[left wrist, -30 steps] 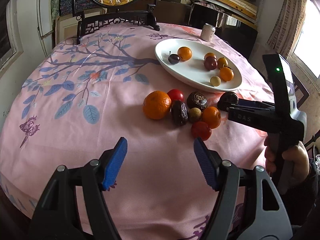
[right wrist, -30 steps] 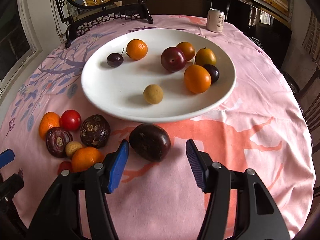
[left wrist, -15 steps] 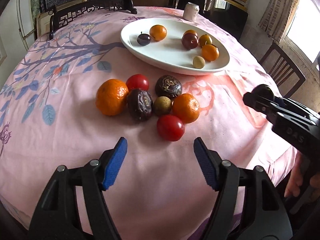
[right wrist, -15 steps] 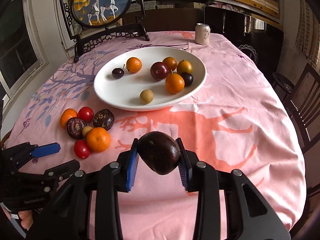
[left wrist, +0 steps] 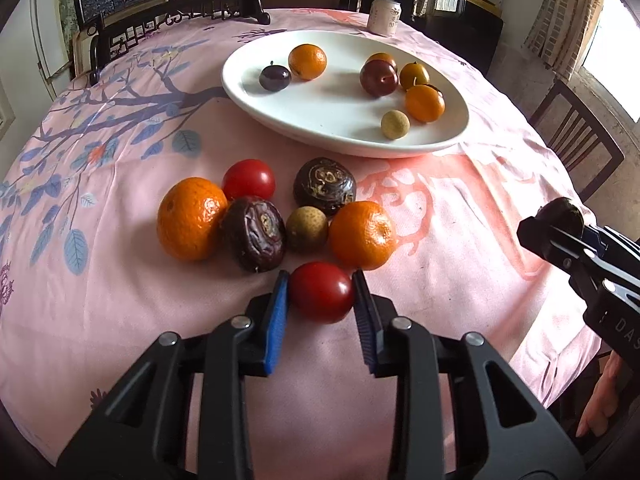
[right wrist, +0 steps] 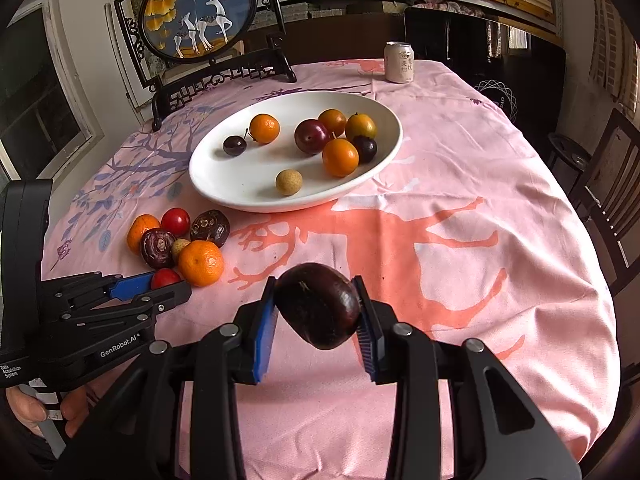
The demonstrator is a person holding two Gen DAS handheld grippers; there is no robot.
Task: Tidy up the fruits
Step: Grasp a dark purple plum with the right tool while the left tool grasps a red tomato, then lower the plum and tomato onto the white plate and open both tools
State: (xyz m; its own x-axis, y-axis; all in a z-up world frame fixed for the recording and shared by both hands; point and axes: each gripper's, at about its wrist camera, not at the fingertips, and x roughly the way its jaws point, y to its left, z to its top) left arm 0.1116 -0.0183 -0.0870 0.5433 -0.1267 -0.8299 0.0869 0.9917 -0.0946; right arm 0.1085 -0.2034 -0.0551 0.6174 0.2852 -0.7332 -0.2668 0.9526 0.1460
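- On the pink tablecloth (left wrist: 120,320), toward the left, a loose cluster of fruit lies short of the plate: a large tangerine (left wrist: 191,219) at the far left, touching a wrinkled dark passion fruit (left wrist: 255,239).
- Behind those two sits a red tomato (left wrist: 249,179); right of it a second passion fruit (left wrist: 325,186), with a small tan longan (left wrist: 307,228) just in front of it.
- A smaller tangerine (left wrist: 363,235) closes the cluster on the right, touching the longan.
- The left gripper (left wrist: 322,300) has its jaws just closed on a second cherry tomato (left wrist: 321,297) at the cluster's near edge; both blue pads press its sides while it sits on the cloth.
- Beyond the cluster stands the white oval plate (left wrist: 320,120), holding a dark cherry, small oranges, a plum and another longan.
- A drink can (right wrist: 399,62) stands at the table's far edge, right of a framed deer picture (right wrist: 198,16).
- At the right, the right gripper (right wrist: 317,308) is clamped on a smooth dark purple passion fruit (right wrist: 318,305), held clear above the cloth, near the table's front and well short of the plate.
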